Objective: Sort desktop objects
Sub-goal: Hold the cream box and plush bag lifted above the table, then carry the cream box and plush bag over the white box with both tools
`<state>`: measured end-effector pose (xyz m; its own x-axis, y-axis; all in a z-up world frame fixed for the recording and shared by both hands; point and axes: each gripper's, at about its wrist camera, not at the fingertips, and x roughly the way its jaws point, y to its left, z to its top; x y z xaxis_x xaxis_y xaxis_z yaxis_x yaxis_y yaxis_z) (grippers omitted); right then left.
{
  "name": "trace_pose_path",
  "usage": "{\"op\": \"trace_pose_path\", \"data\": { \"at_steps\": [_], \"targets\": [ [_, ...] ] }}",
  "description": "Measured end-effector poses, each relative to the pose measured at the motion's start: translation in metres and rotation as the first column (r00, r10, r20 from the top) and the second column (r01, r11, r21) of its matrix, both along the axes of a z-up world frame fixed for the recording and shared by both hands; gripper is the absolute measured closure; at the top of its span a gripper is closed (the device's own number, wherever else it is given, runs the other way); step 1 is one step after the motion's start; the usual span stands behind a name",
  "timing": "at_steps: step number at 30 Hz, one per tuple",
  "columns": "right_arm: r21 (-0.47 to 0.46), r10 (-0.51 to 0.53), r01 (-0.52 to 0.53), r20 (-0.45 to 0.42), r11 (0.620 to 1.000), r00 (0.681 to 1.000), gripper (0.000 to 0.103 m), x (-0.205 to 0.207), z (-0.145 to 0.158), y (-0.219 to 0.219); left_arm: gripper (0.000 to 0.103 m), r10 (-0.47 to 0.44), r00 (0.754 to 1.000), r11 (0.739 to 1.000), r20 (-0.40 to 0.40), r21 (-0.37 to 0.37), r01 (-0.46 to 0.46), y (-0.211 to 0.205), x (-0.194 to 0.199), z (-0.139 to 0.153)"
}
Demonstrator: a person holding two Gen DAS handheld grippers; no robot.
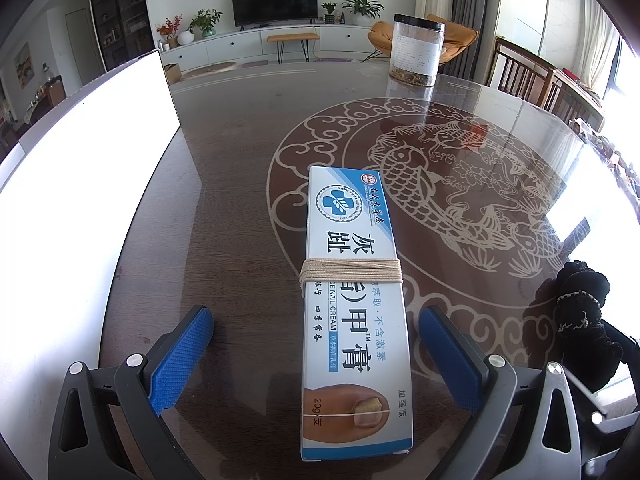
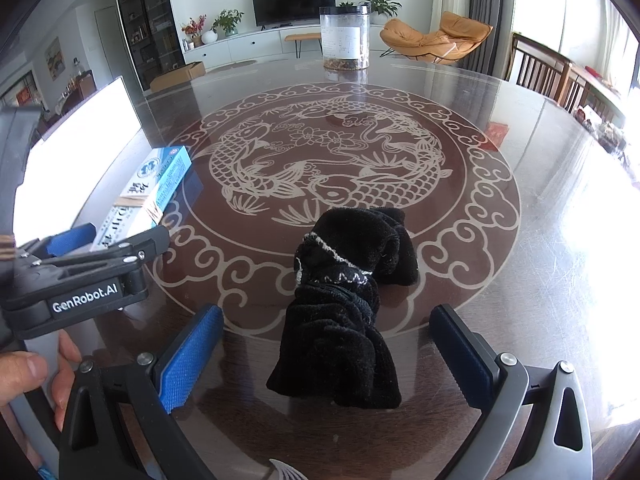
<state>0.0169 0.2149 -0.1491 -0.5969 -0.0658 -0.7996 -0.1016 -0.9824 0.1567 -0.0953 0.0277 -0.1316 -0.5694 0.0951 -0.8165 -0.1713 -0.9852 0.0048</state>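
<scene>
The left hand-held gripper [image 1: 316,360] is spread wide over the dark glass tabletop [image 1: 224,184], its blue pads on either side of a long blue-and-white nail cream box [image 1: 352,300] that lies flat between them — neither pad touches it. A band of beige string [image 1: 351,276] is wound around the box's middle. To the box's left stands a bright white panel [image 1: 88,184]. The right hand-held gripper [image 2: 326,356] is likewise spread, straddling a crumpled black sock [image 2: 344,304] with a thin white stitched line; its pads stand clear of the fabric. The sock lies on the edge of the pale fish-and-cloud medallion [image 2: 332,152] set in the tabletop, well apart from the box — to its right. At the far side of the tabletop stands a clear plastic jar [image 2: 345,38] with a white label and dried contents at the bottom.
</scene>
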Motion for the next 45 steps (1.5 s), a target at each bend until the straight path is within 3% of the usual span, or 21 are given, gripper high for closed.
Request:
{"op": "trace_pose_path", "data": {
  "at_steps": [3, 6, 8, 11, 13, 14, 15, 16, 18, 21, 24, 27, 29, 32, 35, 38, 42, 45],
  "targets": [
    [-0.178, -0.064, 0.058, -0.029, 0.982, 0.998, 0.000, 0.007, 0.008, 0.033, 0.000, -0.051, 0.998, 0.999, 0.028, -0.005, 0.051, -0.001, 0.001, 0.000],
    [-0.209, -0.063, 0.057, -0.022, 0.976, 0.998, 0.000, 0.009, 0.016, 0.044, 0.000, -0.072, 0.995, 0.997, 0.070, -0.014, 0.073, 0.001, -0.001, 0.001],
    [-0.173, -0.015, 0.012, -0.019, 0.985, 1.000, 0.000, 0.007, 0.021, 0.037, 0.000, -0.082, 0.992, 0.996, 0.097, -0.018, 0.084, 0.003, -0.006, 0.001],
    [-0.041, 0.092, -0.091, 0.026, 0.995, 0.995, 0.000, -0.006, 0.025, 0.012, 0.000, -0.128, 0.985, 0.991, 0.112, -0.021, 0.131, 0.010, -0.012, 0.001],
    [0.035, 0.133, -0.136, 0.091, 0.990, 0.987, 0.001, -0.018, 0.019, -0.001, 0.011, -0.149, 0.985, 0.988, 0.088, -0.019, 0.151, 0.013, -0.011, 0.004],
    [0.058, 0.136, -0.143, 0.112, 0.988, 0.984, 0.004, -0.022, 0.016, -0.005, 0.037, -0.161, 0.985, 0.987, 0.064, -0.017, 0.163, 0.014, -0.009, 0.007],
    [0.062, 0.141, -0.151, 0.134, 0.987, 0.981, 0.023, -0.026, 0.012, -0.006, 0.059, -0.168, 0.984, 0.985, 0.054, -0.018, 0.170, 0.015, -0.008, 0.011],
    [0.063, 0.142, -0.153, 0.162, 0.986, 0.977, 0.055, -0.029, 0.008, -0.007, 0.059, -0.168, 0.983, 0.985, 0.068, -0.018, 0.169, 0.016, -0.008, 0.013],
    [0.086, 0.142, -0.156, 0.152, 0.984, 0.978, 0.070, -0.026, 0.011, -0.006, 0.060, -0.167, 0.983, 0.986, 0.071, 0.017, 0.166, 0.012, -0.004, 0.017],
    [0.100, 0.142, -0.155, 0.127, 0.983, 0.982, 0.070, -0.015, 0.024, -0.005, 0.060, -0.175, 0.984, 0.984, 0.029, 0.043, 0.173, 0.006, 0.015, 0.032],
    [0.073, 0.149, -0.156, 0.090, 0.985, 0.985, 0.070, -0.005, 0.047, -0.001, 0.060, -0.175, 0.985, 0.976, -0.006, 0.133, 0.174, -0.004, 0.032, 0.058],
    [0.051, 0.179, -0.181, 0.030, 0.982, 0.983, 0.070, -0.001, 0.084, -0.010, 0.060, -0.167, 0.984, 0.953, -0.064, 0.247, 0.178, -0.027, 0.053, 0.103],
    [0.034, 0.222, -0.221, -0.020, 0.975, 0.975, 0.070, 0.001, 0.116, -0.026, 0.060, -0.162, 0.979, 0.940, -0.121, 0.284, 0.191, -0.052, 0.068, 0.139],
    [0.004, 0.317, -0.318, -0.096, 0.948, 0.943, 0.070, 0.004, 0.159, -0.067, 0.060, -0.124, 0.969, 0.959, -0.214, 0.224, 0.172, -0.102, 0.090, 0.187],
    [-0.034, 0.437, -0.446, -0.147, 0.894, 0.887, 0.070, -0.001, 0.185, -0.130, 0.060, -0.040, 0.974, 0.988, -0.225, 0.139, 0.073, -0.162, 0.097, 0.207],
    [-0.085, 0.547, -0.566, -0.175, 0.820, 0.818, 0.070, -0.004, 0.198, -0.194, 0.060, 0.063, 0.981, 0.997, -0.181, 0.045, -0.055, -0.218, 0.093, 0.195],
    [-0.107, 0.667, -0.686, -0.167, 0.720, 0.726, 0.070, -0.008, 0.188, -0.275, 0.060, 0.186, 0.980, 0.982, -0.067, 0.037, -0.184, -0.277, 0.086, 0.161],
    [-0.127, 0.728, -0.734, -0.093, 0.667, 0.679, 0.070, -0.011, 0.163, -0.321, 0.059, 0.246, 0.969, 0.969, 0.005, 0.034, -0.246, -0.302, 0.086, 0.136]
  ]
}}
